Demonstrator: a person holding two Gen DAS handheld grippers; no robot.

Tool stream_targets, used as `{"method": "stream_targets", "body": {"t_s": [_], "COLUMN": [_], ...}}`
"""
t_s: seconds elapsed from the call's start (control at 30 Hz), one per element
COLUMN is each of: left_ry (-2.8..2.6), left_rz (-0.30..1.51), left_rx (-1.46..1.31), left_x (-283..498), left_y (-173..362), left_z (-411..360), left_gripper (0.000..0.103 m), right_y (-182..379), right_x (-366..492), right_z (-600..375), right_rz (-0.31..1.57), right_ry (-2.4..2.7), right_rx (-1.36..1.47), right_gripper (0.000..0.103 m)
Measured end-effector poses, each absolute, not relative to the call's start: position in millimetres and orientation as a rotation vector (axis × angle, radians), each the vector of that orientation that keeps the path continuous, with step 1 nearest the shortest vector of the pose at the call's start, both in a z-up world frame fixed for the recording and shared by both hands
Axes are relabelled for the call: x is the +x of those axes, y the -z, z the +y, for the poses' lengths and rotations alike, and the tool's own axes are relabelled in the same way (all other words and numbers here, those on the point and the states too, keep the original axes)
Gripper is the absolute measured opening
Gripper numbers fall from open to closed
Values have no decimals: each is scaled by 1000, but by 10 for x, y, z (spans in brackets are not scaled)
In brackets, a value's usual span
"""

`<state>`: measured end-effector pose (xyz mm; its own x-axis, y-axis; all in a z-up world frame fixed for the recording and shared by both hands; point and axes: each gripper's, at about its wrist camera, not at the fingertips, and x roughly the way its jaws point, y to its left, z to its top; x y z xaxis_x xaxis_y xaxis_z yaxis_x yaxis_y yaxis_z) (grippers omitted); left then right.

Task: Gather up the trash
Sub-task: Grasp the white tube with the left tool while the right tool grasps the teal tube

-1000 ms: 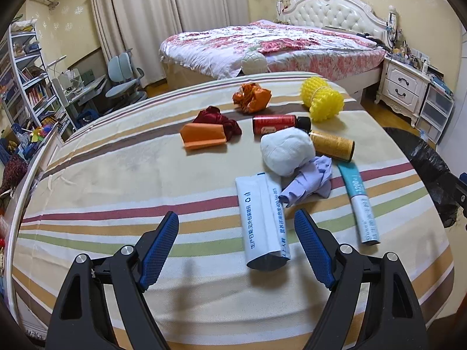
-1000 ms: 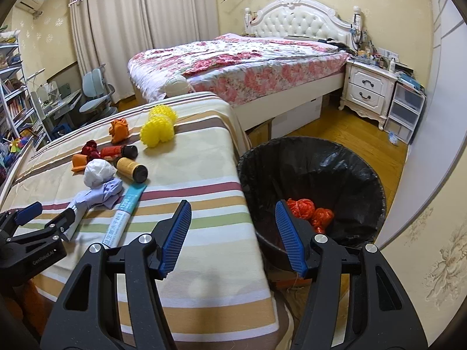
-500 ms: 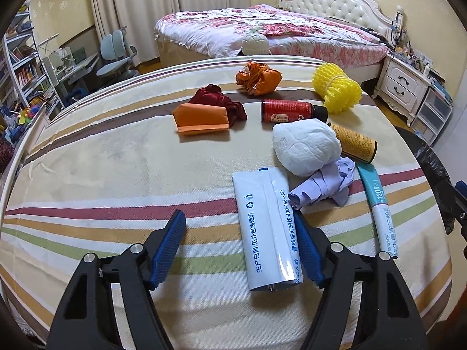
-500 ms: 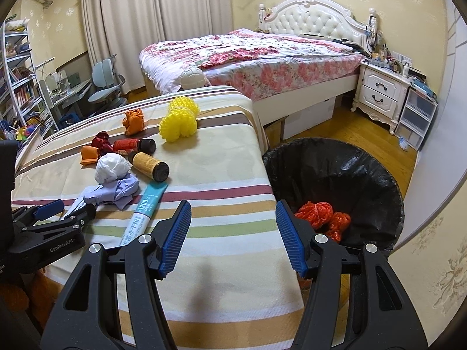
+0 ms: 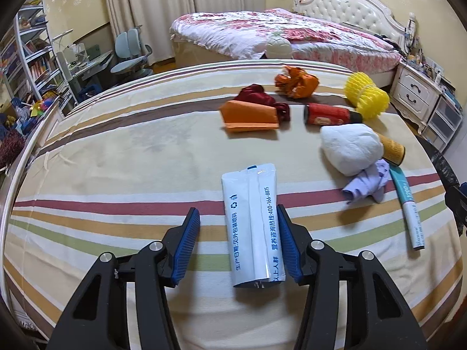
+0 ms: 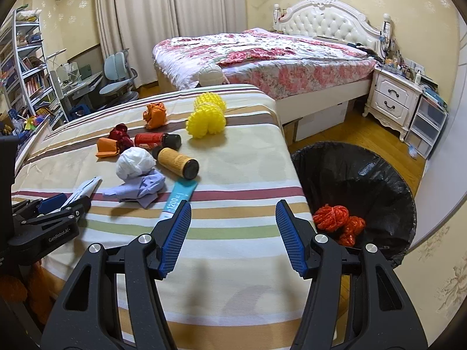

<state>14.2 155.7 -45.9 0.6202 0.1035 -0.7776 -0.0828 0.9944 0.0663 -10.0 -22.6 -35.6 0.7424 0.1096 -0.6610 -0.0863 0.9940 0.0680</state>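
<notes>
My left gripper point(image 5: 238, 233) is open over the striped table, its jaws either side of a flat white wrapper with blue print point(image 5: 252, 224); the right finger touches its edge, the left stands apart. Trash lies beyond: a white paper wad point(image 5: 351, 147), a lilac crumpled paper point(image 5: 367, 185), a teal tube point(image 5: 408, 207), a tan roll point(image 5: 392, 150), a red can point(image 5: 328, 113), an orange packet point(image 5: 249, 115), yellow foam nets point(image 5: 366, 94). My right gripper point(image 6: 233, 227) is open and empty above the table's right edge, beside the black-lined bin point(image 6: 359, 175) holding red-orange netting point(image 6: 338, 221).
The left gripper point(image 6: 58, 207) shows at the left of the right wrist view. A bed point(image 6: 262, 55) stands behind the table, a white nightstand point(image 6: 394, 99) at right, shelves and desk chairs point(image 5: 131, 52) at back left. A dark red cloth point(image 5: 259, 96) and orange crumple point(image 5: 297, 81) lie on the table.
My left gripper has moved forward and down until its jaws straddle the white wrapper. My right gripper has swung left from over the bin toward the table edge, still open.
</notes>
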Motion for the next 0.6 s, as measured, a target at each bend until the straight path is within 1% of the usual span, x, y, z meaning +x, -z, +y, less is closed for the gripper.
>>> {"method": "stream_targets", "body": {"t_s": [0.07, 0.2, 0.37, 0.43, 0.53, 0.6], "left_ry": [-118, -110, -106, -101, -100, -100], "left_rz": [892, 890, 885, 884, 881, 879], "left_rx": [25, -8, -8, -10, -10, -10], "left_x": [137, 111, 103, 101, 94, 94], "left_y": [455, 454, 450, 452, 458, 457], "left_z": [1607, 1737, 1786, 1800, 1796, 1794], "left_gripper": [46, 35, 33, 33, 33, 33], "right_y": [369, 413, 463, 486, 534, 575], "right_x": [-78, -10, 58, 87, 124, 133], "right_z": [-145, 11, 148, 196, 250, 277], "right_rz": [735, 760, 797, 814, 844, 866], "right_ry": [-121, -143, -154, -158, -164, -174], "right_rx": [25, 5, -11, -21, -40, -47], "right_gripper": [59, 59, 59, 56, 47, 35]}}
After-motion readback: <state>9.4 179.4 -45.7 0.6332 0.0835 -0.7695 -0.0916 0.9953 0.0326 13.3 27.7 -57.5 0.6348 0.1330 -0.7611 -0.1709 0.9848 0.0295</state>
